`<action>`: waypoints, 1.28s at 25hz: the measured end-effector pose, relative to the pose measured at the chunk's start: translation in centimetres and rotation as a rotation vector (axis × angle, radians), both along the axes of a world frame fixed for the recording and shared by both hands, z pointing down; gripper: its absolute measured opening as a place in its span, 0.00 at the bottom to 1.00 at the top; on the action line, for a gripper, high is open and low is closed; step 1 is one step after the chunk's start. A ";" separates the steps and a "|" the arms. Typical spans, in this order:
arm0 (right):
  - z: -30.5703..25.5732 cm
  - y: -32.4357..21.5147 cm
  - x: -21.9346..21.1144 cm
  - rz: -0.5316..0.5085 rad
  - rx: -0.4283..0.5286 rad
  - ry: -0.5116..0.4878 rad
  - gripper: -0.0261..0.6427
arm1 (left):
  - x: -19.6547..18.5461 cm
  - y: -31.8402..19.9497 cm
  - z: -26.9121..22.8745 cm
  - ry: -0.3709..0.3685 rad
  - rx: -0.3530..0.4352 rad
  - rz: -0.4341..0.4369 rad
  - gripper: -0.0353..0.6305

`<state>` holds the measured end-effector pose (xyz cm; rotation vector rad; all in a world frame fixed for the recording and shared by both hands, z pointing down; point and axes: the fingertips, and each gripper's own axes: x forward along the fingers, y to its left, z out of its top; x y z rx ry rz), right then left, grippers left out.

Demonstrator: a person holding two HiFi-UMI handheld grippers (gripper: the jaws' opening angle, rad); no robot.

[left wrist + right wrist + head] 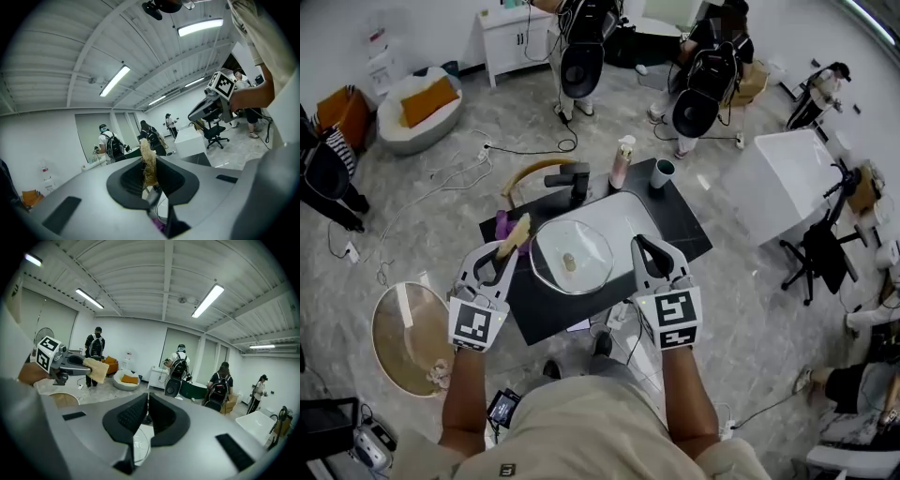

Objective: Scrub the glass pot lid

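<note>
The glass pot lid (572, 255) lies knob up in a white sink basin (630, 212) set in a black counter (546, 306). My left gripper (510, 247) hovers at the lid's left edge, shut on a tan fibrous scrub pad (517, 233). The pad (148, 165) stands upright between the left gripper (150, 174) jaws. My right gripper (641, 246) is just right of the lid, jaws shut with nothing seen between them. In the right gripper view the right gripper (147, 416) sits above part of the lid (140, 442), and the left gripper's pad (97, 370) shows off to the left.
Behind the basin stand a black faucet (572, 178), a pink soap bottle (622, 161) and a dark cup (662, 173). A round wooden tabletop (406, 337) is low at my left, a white table (787, 178) at my right. People with backpacks stand beyond.
</note>
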<state>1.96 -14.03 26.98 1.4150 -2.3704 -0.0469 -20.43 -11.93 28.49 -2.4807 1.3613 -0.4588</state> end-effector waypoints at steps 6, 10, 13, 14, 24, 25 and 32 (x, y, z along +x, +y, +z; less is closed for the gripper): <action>2.2 -3.3 0.3 -0.049 -0.038 -0.014 0.08 | 1.1 -2.7 2.2 0.002 -0.062 -0.050 0.14; 3.5 -5.3 0.8 -0.069 -0.057 -0.037 0.08 | 2.0 -4.9 3.6 -0.035 -0.066 -0.057 0.14; 5.1 -6.8 1.8 -0.070 -0.077 -0.058 0.08 | 2.8 -6.6 5.3 -0.059 -0.097 -0.068 0.14; 5.6 -7.3 2.2 -0.070 -0.083 -0.064 0.08 | 3.2 -7.1 6.0 -0.068 -0.109 -0.071 0.14; 12.5 -12.1 5.6 -0.038 -0.141 -0.086 0.08 | 5.8 -12.3 14.6 -0.156 -0.243 -0.090 0.14; 13.4 -12.5 5.8 -0.034 -0.150 -0.084 0.08 | 6.0 -12.9 15.6 -0.168 -0.257 -0.091 0.14; 18.5 -13.6 7.6 -0.012 -0.216 -0.084 0.08 | 6.7 -16.5 23.8 -0.216 -0.376 -0.114 0.14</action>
